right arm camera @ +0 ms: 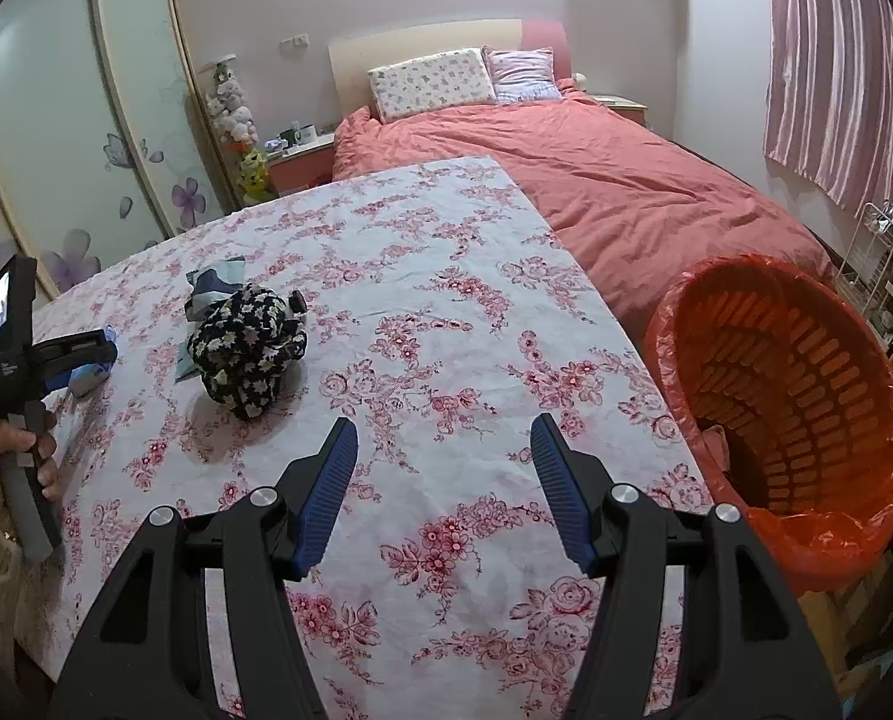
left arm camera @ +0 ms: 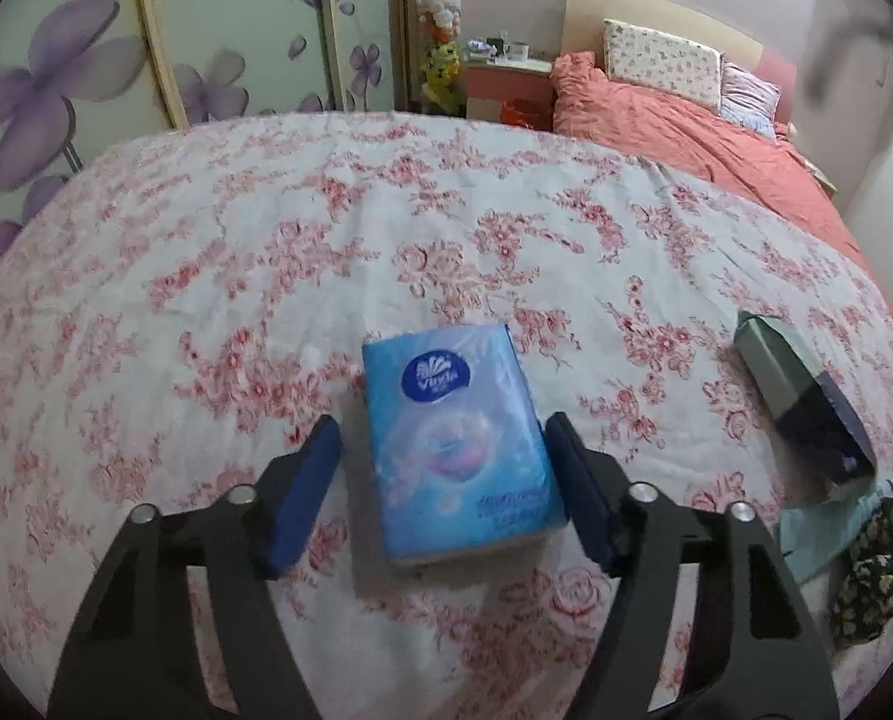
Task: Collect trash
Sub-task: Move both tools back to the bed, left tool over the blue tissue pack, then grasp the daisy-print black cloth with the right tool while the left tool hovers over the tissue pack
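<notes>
Now your left gripper (left arm camera: 443,480) straddles the blue tissue pack (left arm camera: 461,444) lying on the floral tablecloth (left arm camera: 266,240); the right pad seems to touch its edge, the left stands clear, so released. Your right gripper (right arm camera: 443,480) hangs spread and empty beside the orange-lined bin (right arm camera: 788,420).

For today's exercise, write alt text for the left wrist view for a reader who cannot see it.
A blue plastic-wrapped tissue pack lies on a red-and-white floral tablecloth between the open blue-padded fingers of the left gripper, with the right pad apparently at its edge and the left one apart. A grey-and-navy carton lies to the right.
</notes>
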`<move>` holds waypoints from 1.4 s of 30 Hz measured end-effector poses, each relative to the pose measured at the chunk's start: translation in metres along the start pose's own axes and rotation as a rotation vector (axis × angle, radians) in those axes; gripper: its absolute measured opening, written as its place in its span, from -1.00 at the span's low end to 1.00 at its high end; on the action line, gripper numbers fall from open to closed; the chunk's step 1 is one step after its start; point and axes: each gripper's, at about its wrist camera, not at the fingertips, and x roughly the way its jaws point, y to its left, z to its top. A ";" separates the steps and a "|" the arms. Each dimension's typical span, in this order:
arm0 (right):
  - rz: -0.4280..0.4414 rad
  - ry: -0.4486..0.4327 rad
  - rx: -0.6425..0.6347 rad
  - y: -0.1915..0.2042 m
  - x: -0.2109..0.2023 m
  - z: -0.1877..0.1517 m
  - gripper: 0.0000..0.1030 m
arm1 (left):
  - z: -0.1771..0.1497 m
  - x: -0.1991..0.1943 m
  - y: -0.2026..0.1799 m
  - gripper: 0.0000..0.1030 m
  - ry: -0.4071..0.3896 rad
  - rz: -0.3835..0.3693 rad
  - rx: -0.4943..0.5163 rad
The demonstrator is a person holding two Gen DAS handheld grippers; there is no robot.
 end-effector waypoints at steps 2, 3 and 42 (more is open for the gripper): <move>-0.001 0.001 -0.006 0.001 0.000 -0.001 0.17 | -0.002 -0.002 -0.003 0.10 -0.008 -0.017 0.019; -0.001 0.002 -0.008 0.001 0.001 -0.001 0.17 | -0.004 -0.003 -0.003 0.09 -0.008 -0.026 0.029; 0.039 0.057 -0.039 0.104 0.062 0.031 0.44 | -0.038 -0.020 0.009 0.65 0.003 -0.110 0.122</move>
